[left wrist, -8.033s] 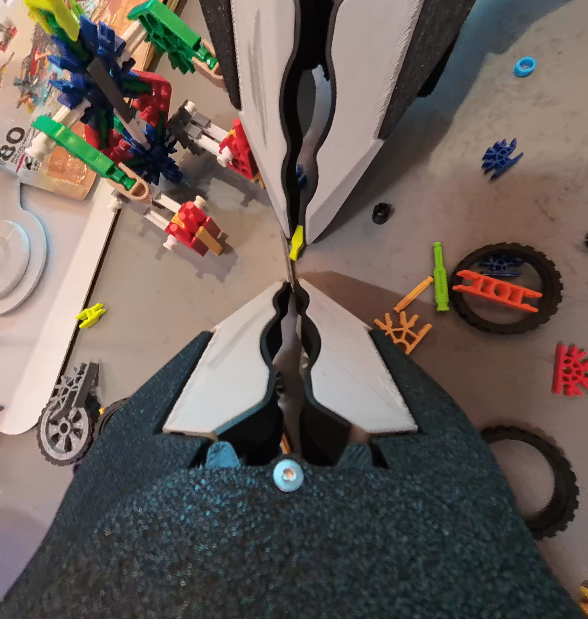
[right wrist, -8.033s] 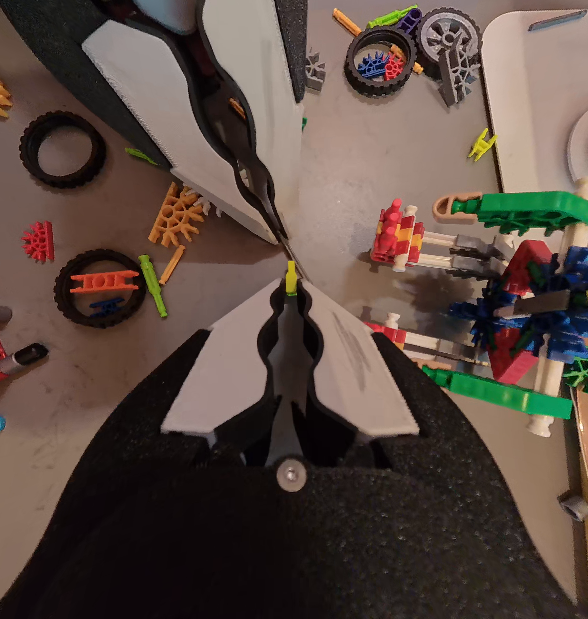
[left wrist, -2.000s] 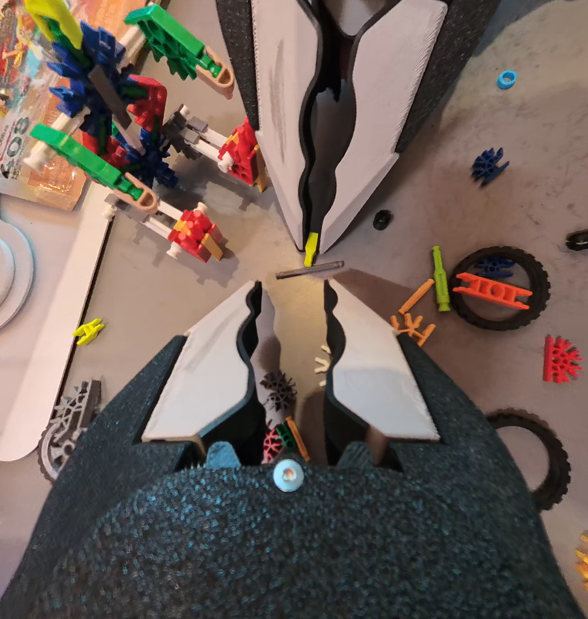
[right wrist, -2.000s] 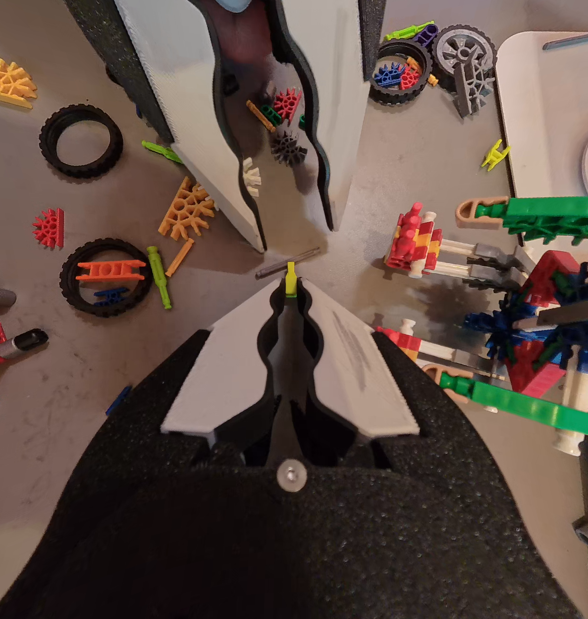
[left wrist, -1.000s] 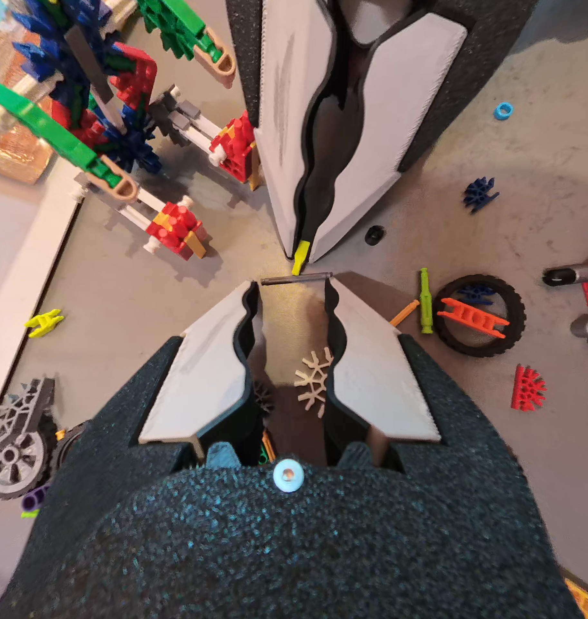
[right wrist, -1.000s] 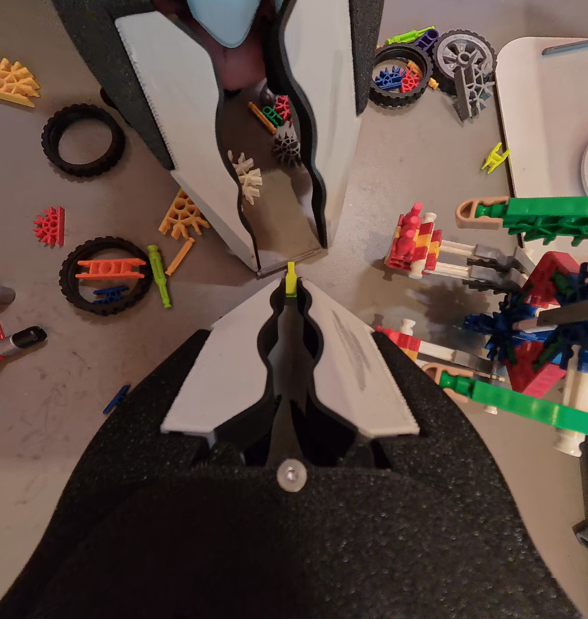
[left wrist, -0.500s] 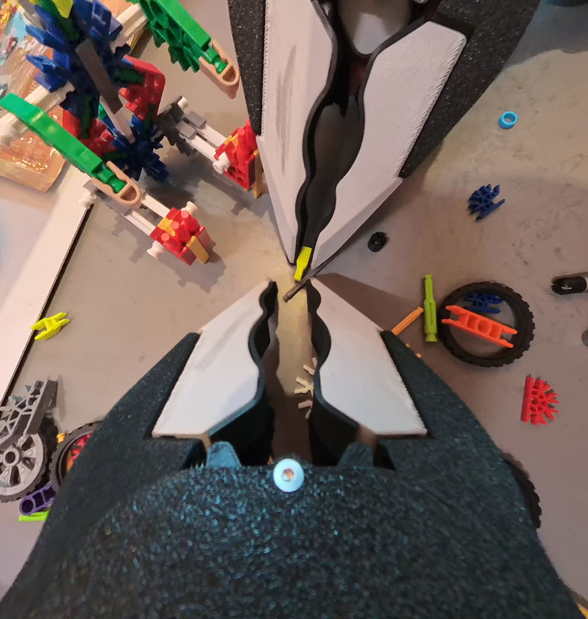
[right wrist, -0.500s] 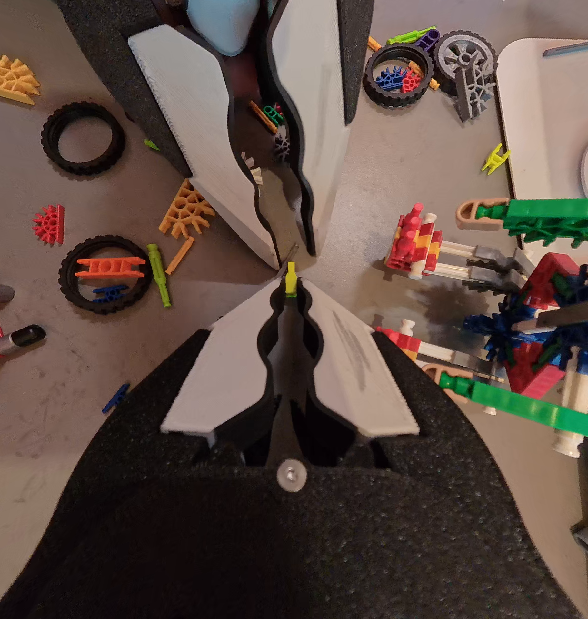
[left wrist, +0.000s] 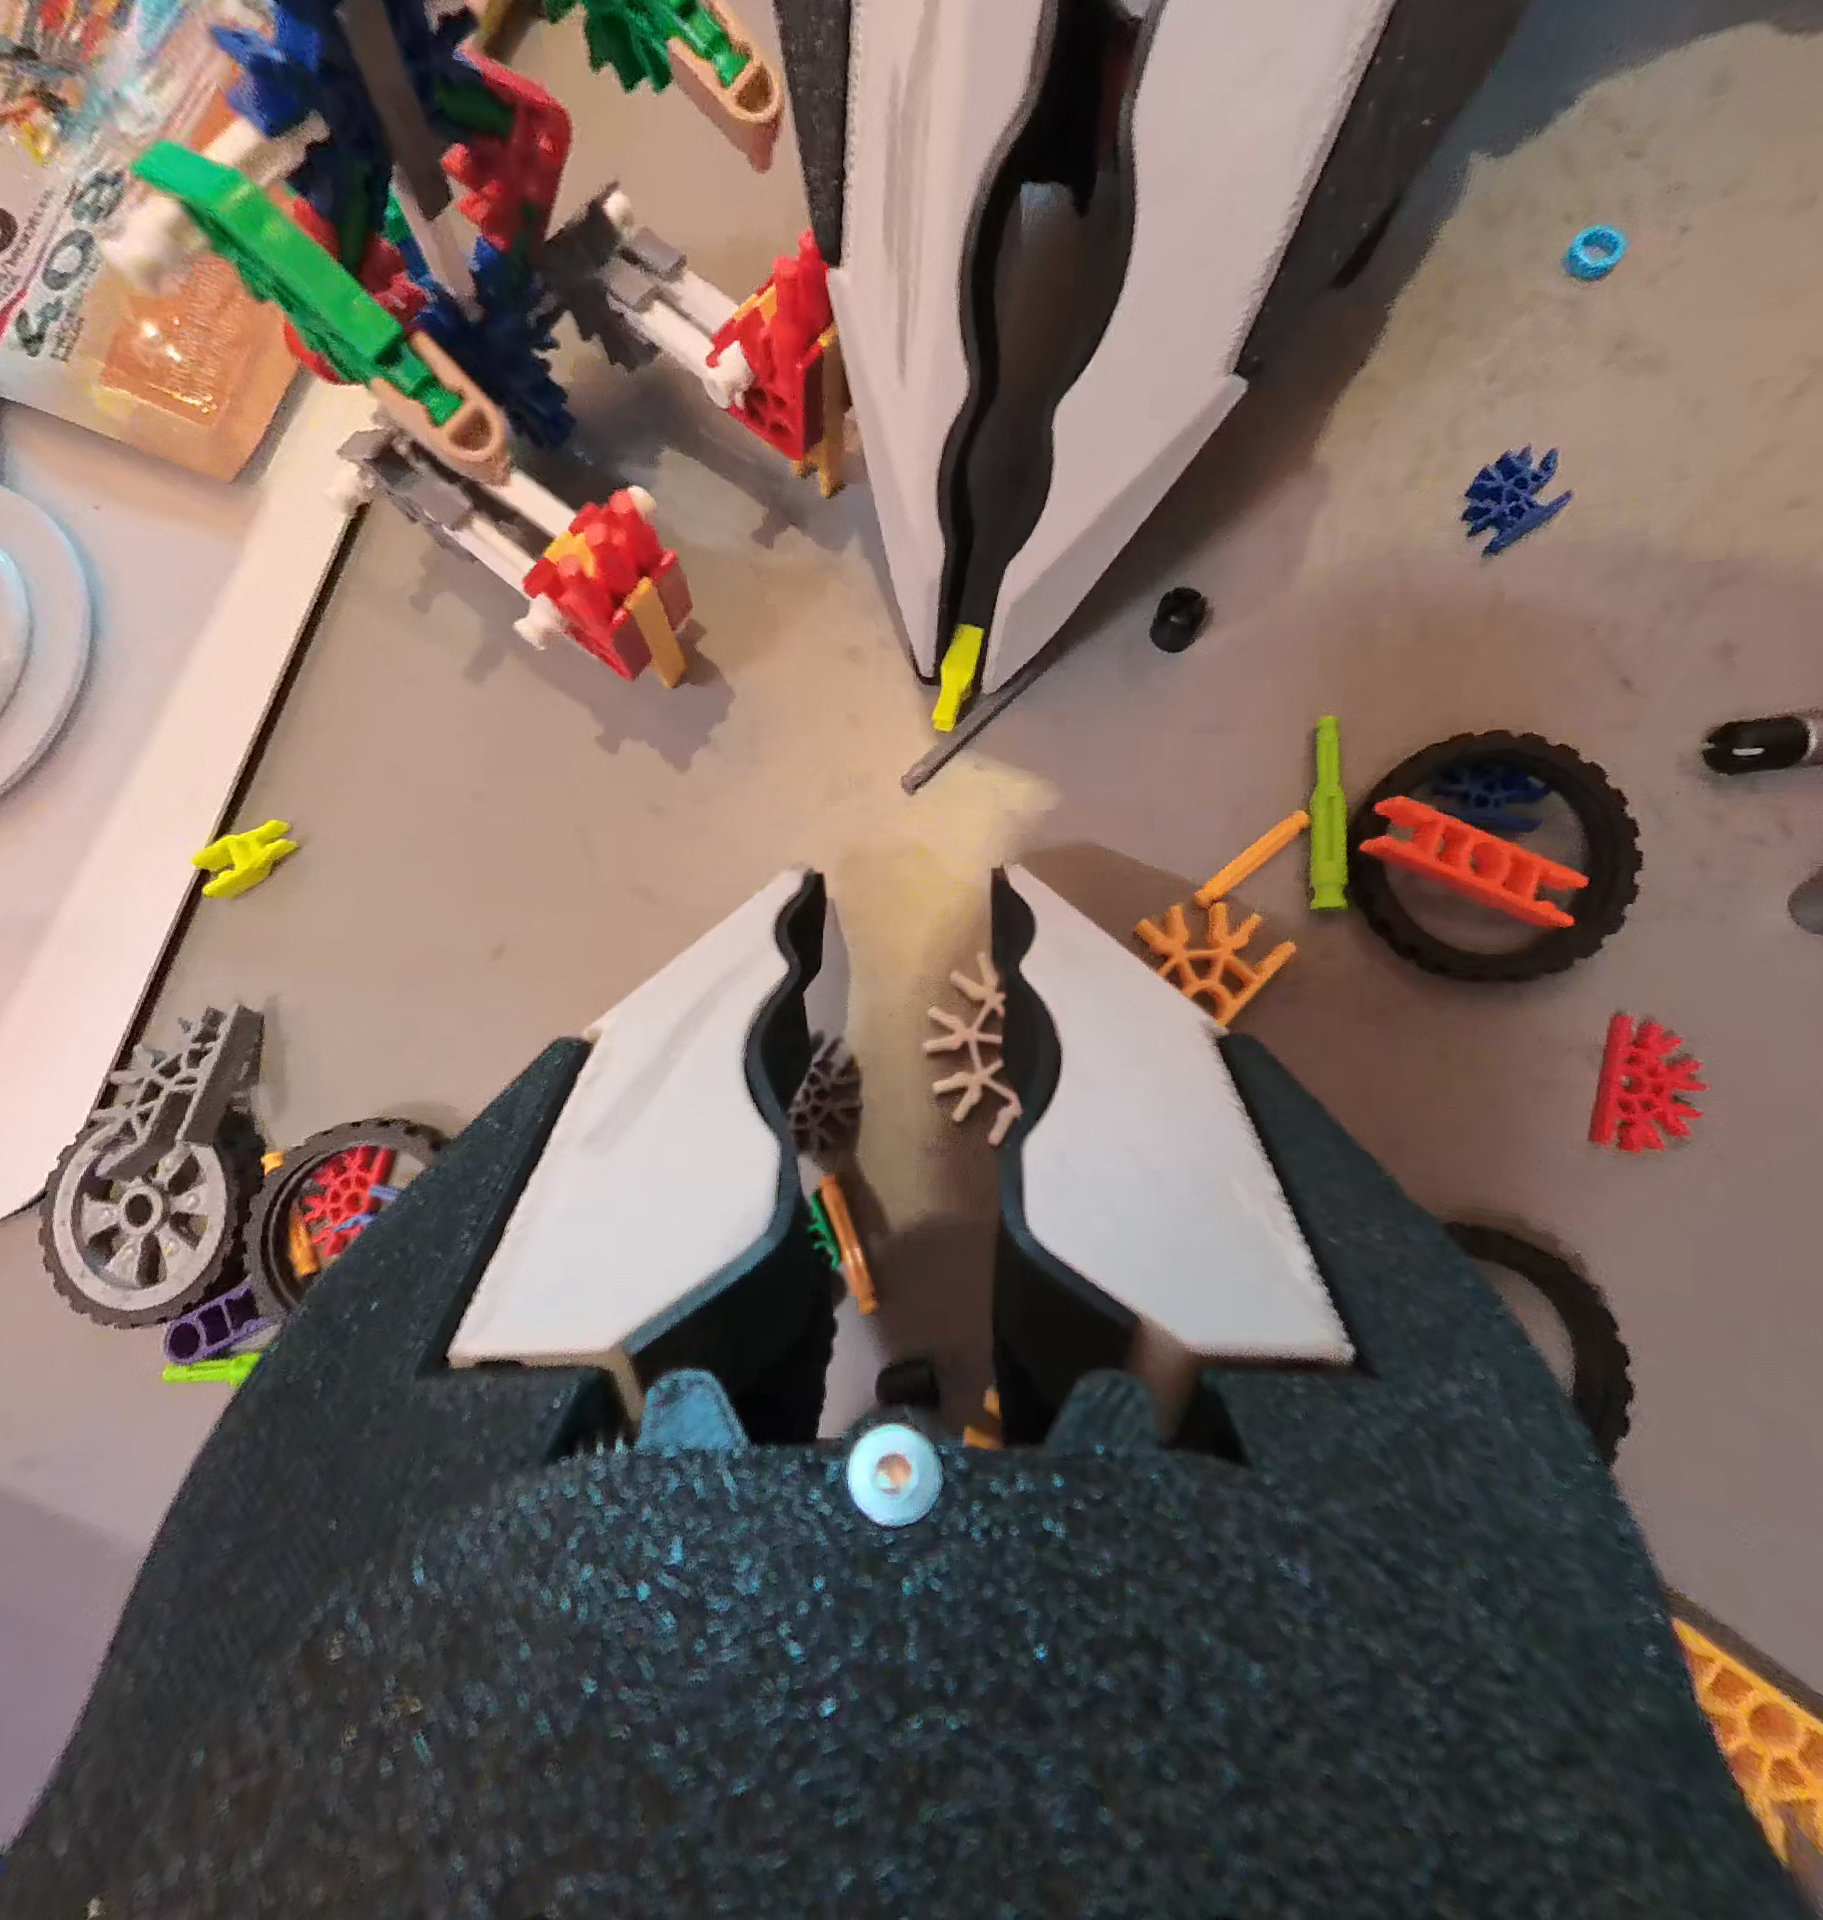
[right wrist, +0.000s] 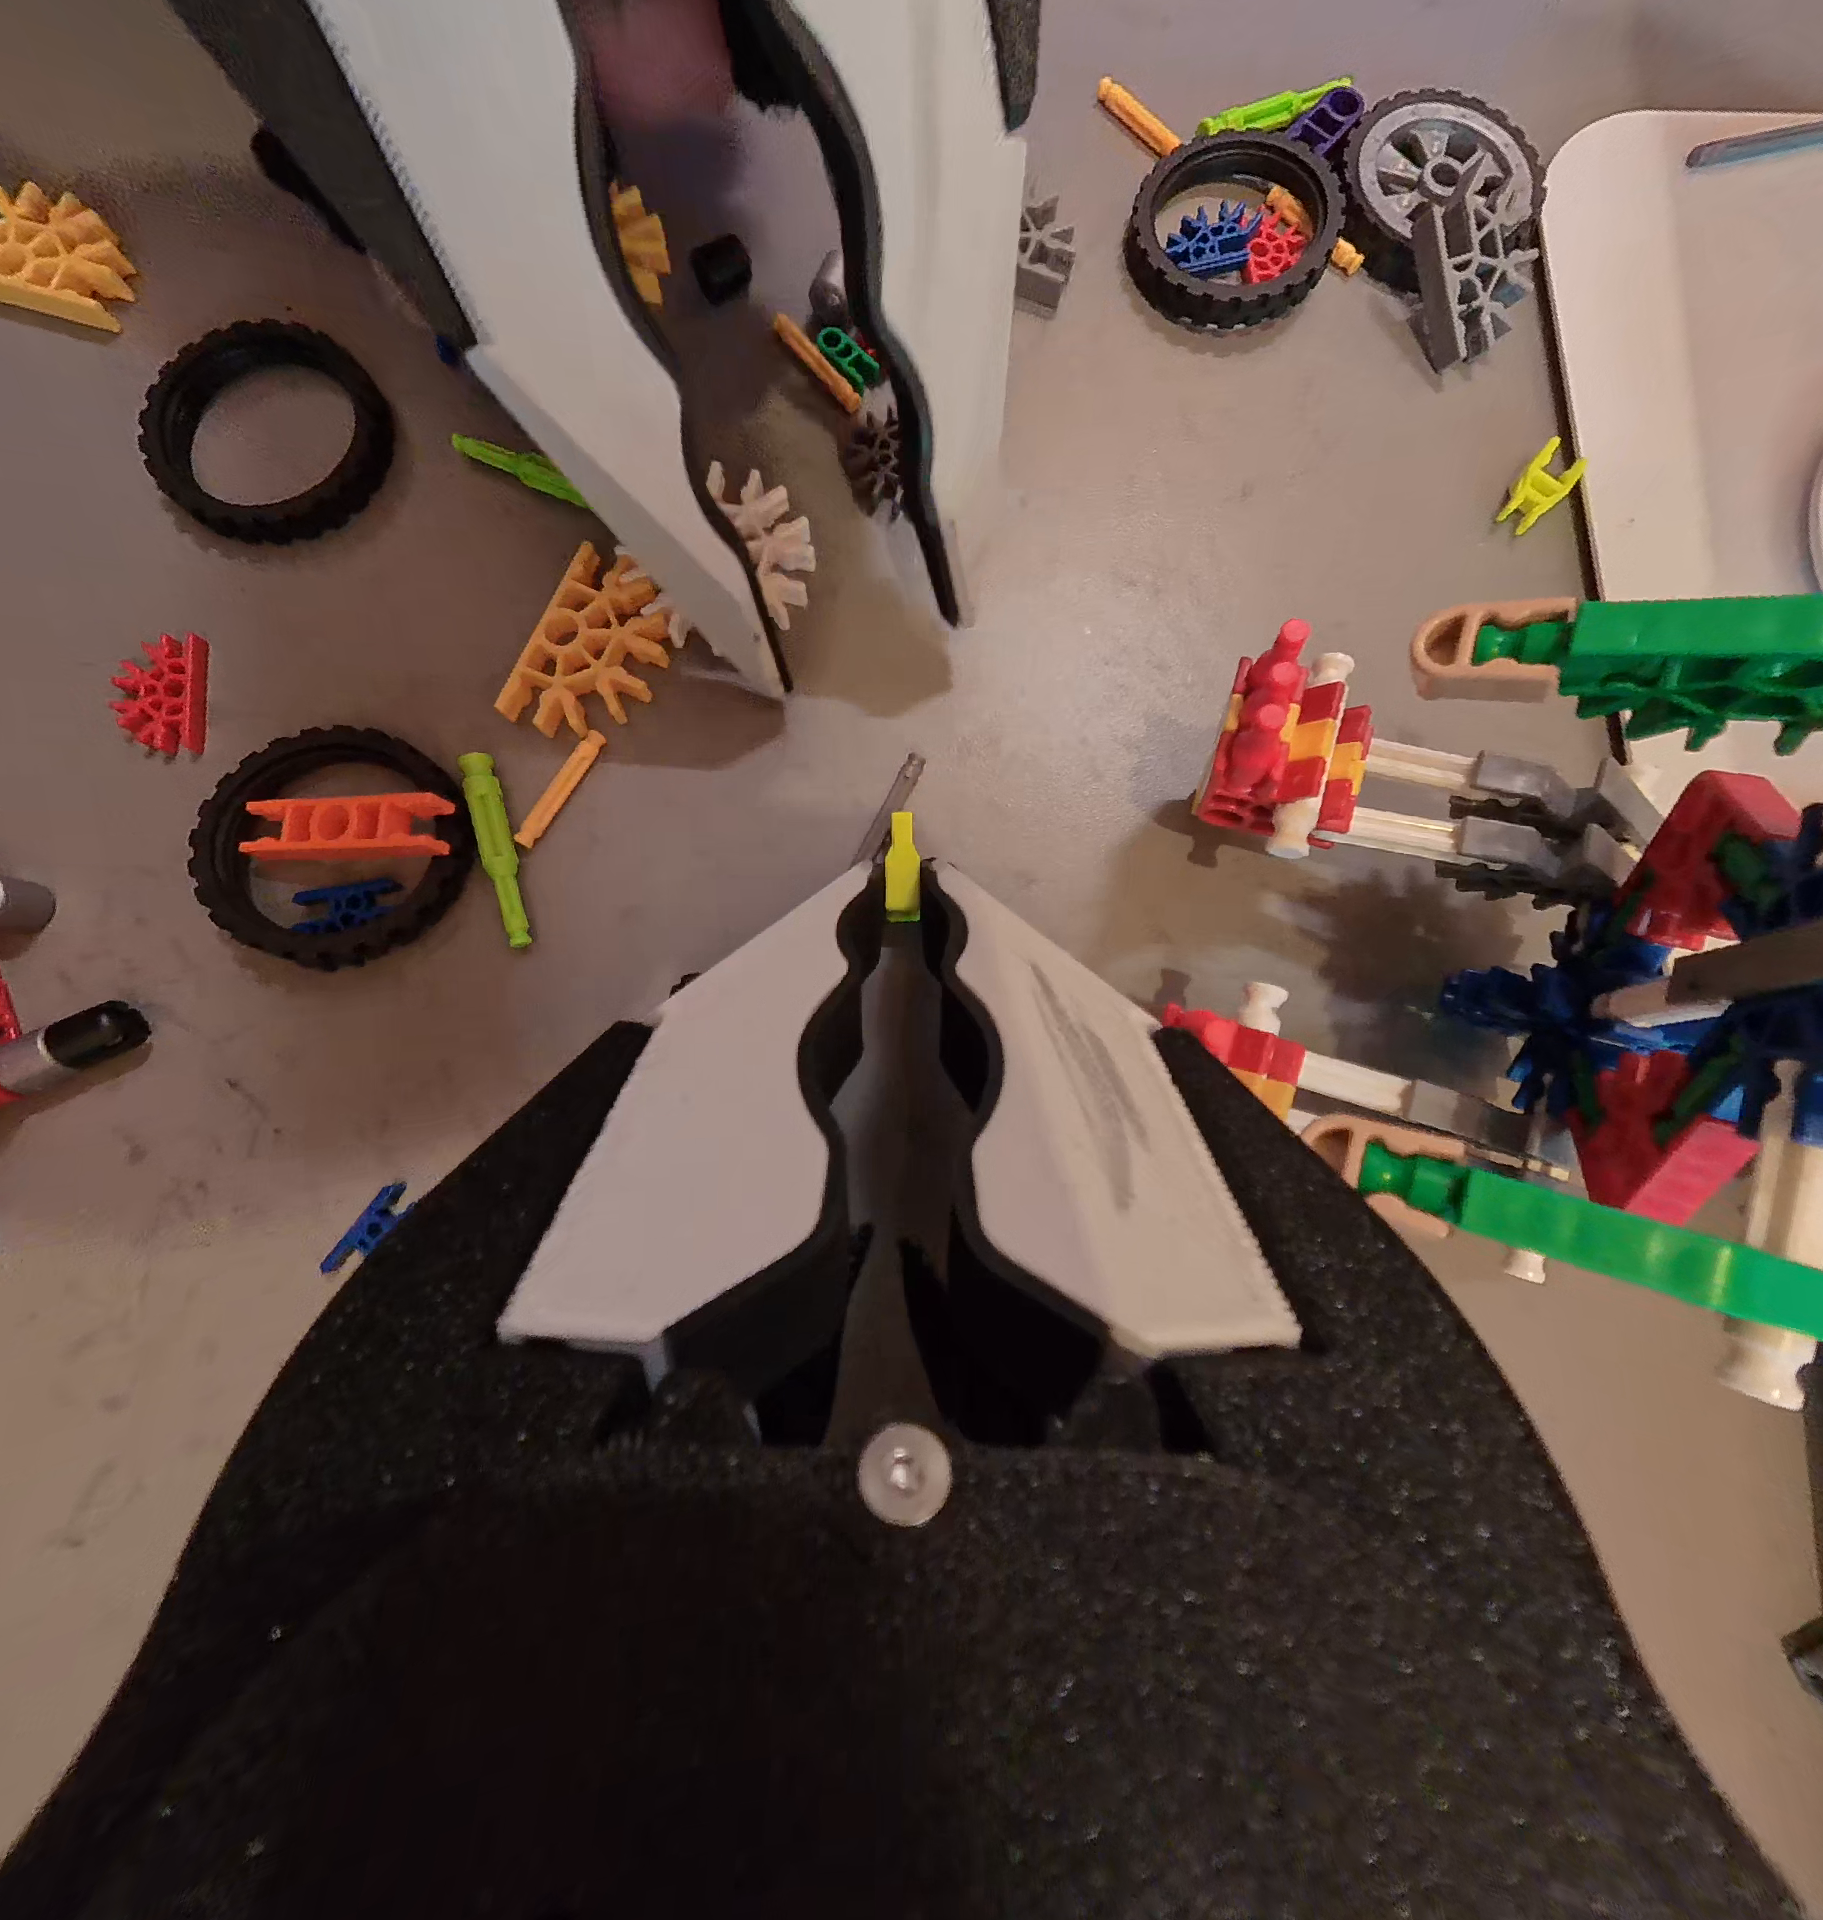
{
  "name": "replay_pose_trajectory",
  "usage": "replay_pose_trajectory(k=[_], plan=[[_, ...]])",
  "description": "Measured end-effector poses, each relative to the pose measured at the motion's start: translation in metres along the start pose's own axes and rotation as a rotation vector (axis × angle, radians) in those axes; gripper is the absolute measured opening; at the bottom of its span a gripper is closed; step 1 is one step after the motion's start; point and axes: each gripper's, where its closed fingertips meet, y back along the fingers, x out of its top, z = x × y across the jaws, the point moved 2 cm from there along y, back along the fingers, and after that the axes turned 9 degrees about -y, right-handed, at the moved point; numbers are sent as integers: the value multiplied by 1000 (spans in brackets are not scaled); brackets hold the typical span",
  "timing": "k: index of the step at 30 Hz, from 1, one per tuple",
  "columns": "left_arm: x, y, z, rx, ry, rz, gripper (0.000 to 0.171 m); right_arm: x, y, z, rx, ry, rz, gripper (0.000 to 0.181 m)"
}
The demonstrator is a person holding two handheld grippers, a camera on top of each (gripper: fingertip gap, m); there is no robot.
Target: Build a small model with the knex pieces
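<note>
Right gripper jaws pinch a yellow-green rod; left gripper jaws gape empty over a beige snowflake connector at six o'clock.

The right tool pinches a short yellow-green plastic rod at its tips, a thin grey metal pin lying just beside it on the grey worktop. At 12 o'clock the left tool stands parted over a white snowflake connector. At 3 o'clock sits a colourful built model of green, blue and red pieces; at 9 o'clock, a black rubber tyre around an orange connector.
</note>
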Motion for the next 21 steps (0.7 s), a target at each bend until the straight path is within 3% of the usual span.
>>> replay_pose_trajectory(k=[6, 21], plan=[[9, -11, 16, -26, 28, 23, 26, 0, 0, -1, -5, 0, -15, 6], [26, -27, 13, -48, -39, 22, 20, -7, 7, -1, 13, 15, -52, 6]])
